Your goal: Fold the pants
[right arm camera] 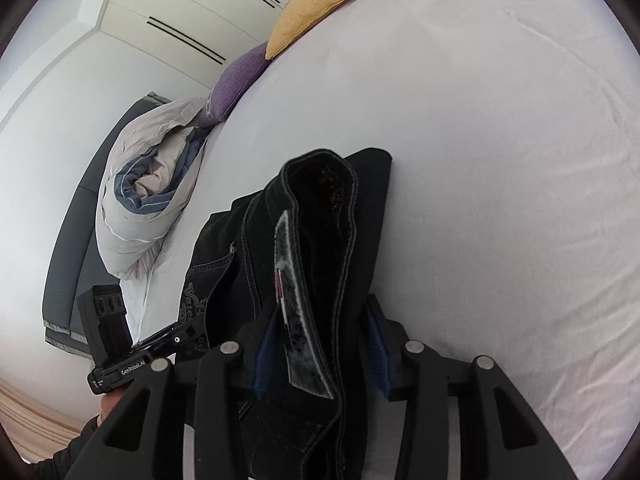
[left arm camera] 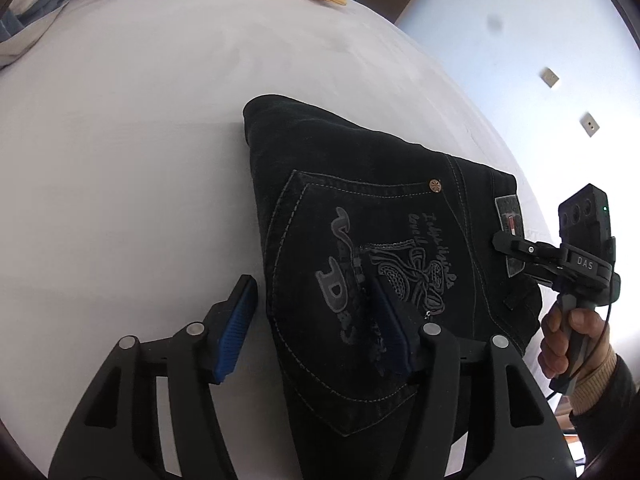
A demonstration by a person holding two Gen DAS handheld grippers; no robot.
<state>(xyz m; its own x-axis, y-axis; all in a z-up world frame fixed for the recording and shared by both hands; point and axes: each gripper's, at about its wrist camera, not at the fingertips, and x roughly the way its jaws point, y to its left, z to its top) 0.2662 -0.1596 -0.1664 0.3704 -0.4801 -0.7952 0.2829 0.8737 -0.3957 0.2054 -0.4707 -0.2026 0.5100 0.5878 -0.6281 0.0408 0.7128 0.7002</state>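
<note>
The folded black pants (left arm camera: pixel 360 248) lay on the pale bed (left arm camera: pixel 120 160) at frame centre. The left tool (left arm camera: pixel 316 320) stood parted at bottom, straddling their left edge. At right, a hand (left arm camera: pixel 568 340) held the right tool (left arm camera: pixel 508 244) against the waistband.

Soft, even daylight fills both my views, bright on the white bed (left arm camera: pixel 120 140) and washing out the wall. My black pants (left arm camera: pixel 360 220) swallow detail, though stitching stays sharp. Shadows are faint. Fisheye bending curves everything, and dark vignetting rims the corners.
</note>
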